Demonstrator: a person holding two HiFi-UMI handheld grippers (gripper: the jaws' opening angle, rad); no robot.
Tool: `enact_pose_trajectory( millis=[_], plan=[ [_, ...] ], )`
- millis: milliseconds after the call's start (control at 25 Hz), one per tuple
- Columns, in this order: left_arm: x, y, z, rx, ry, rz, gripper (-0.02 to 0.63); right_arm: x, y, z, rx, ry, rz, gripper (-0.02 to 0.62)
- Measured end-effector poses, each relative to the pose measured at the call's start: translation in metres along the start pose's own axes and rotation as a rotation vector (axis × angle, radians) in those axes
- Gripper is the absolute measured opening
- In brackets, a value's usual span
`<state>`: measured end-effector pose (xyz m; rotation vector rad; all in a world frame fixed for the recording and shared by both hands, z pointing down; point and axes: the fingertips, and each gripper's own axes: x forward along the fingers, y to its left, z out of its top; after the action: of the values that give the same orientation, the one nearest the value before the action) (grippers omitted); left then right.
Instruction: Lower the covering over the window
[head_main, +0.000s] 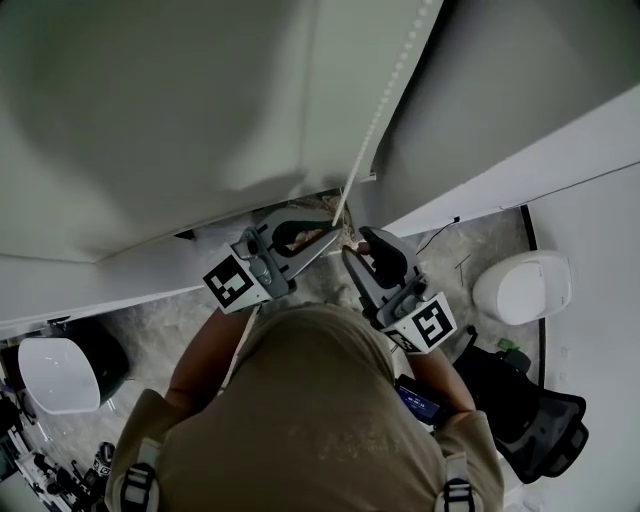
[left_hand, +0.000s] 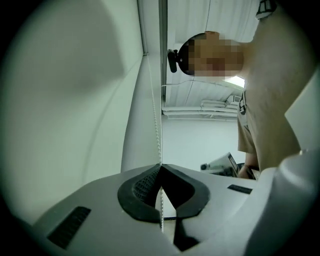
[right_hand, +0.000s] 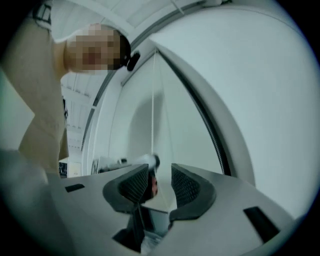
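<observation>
The pale grey-white fabric roller blind (head_main: 200, 100) hangs flat and smooth, filling the head view's upper left. Along its right edge a thin white beaded pull chain (head_main: 385, 95) runs taut and straight, its lower stretch pinched between the closed jaws of the left gripper (left_hand: 160, 166)

- No words, numbers or brand names can be read in any view.
- Left cube (head_main: 232, 284): a black-and-white square code pattern, no letters.
- Right cube (head_main: 428, 326): another such black-and-white pattern, no letters.
</observation>
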<state>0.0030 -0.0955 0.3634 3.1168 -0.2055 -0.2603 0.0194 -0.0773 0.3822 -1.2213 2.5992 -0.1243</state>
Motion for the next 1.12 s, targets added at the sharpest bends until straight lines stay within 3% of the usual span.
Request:
enact_pose_trajectory(
  millis=[80, 200, 240, 280, 400, 440, 480, 520, 760, 800, 840, 1000, 1040, 1080, 1120],
  plan=[
    [-0.004, -0.002, -0.024, -0.007, 0.038, -0.010, 0.017, 0.006, 0.002, 0.020, -0.020, -0.041, 0.007, 0.127],
    [-0.005, -0.023, -0.060, -0.069, 0.094, -0.051, 0.017, 0.022, 0.010, 0.023, -0.097, -0.002, -0.008, 0.103],
    [-0.006, -0.029, -0.064, -0.093, 0.096, -0.054, 0.017, 0.023, 0.012, 0.021, -0.118, 0.013, -0.020, 0.039],
    [-0.007, -0.033, -0.065, -0.112, 0.094, -0.054, 0.017, 0.023, 0.014, 0.020, -0.126, 0.022, -0.028, 0.016],
    [-0.017, -0.035, -0.061, -0.157, 0.052, -0.104, 0.018, 0.019, 0.012, 0.015, -0.099, 0.027, -0.034, 0.009],
    [-0.022, -0.032, -0.057, -0.175, 0.018, -0.128, 0.059, 0.018, 0.009, 0.010, -0.092, 0.034, -0.036, 0.008],
    [-0.027, -0.027, -0.051, -0.194, -0.018, -0.137, 0.159, 0.016, 0.005, 0.001, -0.085, 0.051, -0.036, 0.008],
    [-0.030, -0.022, -0.041, -0.201, -0.050, -0.132, 0.170, 0.015, 0.003, -0.009, -0.074, 0.074, -0.033, 0.008],
    [0.008, -0.012, 0.022, -0.104, -0.094, -0.091, 0.169, 0.015, 0.016, -0.034, -0.028, 0.122, 0.022, 0.008],
    [0.013, -0.010, 0.027, -0.093, -0.090, -0.082, 0.147, 0.015, 0.017, -0.038, -0.028, 0.128, 0.031, 0.008],
    [0.016, -0.008, 0.028, -0.086, -0.080, -0.071, 0.036, 0.015, 0.018, -0.042, -0.027, 0.136, 0.035, 0.008],
    [0.014, -0.001, 0.024, -0.078, -0.074, -0.026, 0.025, 0.010, 0.017, -0.038, -0.081, 0.121, 0.042, 0.009],
    [0.011, 0.001, 0.021, -0.065, -0.055, -0.009, 0.023, 0.006, 0.019, -0.030, -0.095, 0.092, 0.048, 0.031],
    [0.007, 0.001, 0.016, -0.053, -0.029, 0.004, 0.023, 0.001, 0.019, -0.019, -0.100, 0.052, 0.048, 0.113],
    [0.004, 0.000, 0.008, -0.050, -0.006, 0.010, 0.023, -0.004, 0.019, -0.006, -0.099, 0.007, 0.041, 0.140]
  ],
)
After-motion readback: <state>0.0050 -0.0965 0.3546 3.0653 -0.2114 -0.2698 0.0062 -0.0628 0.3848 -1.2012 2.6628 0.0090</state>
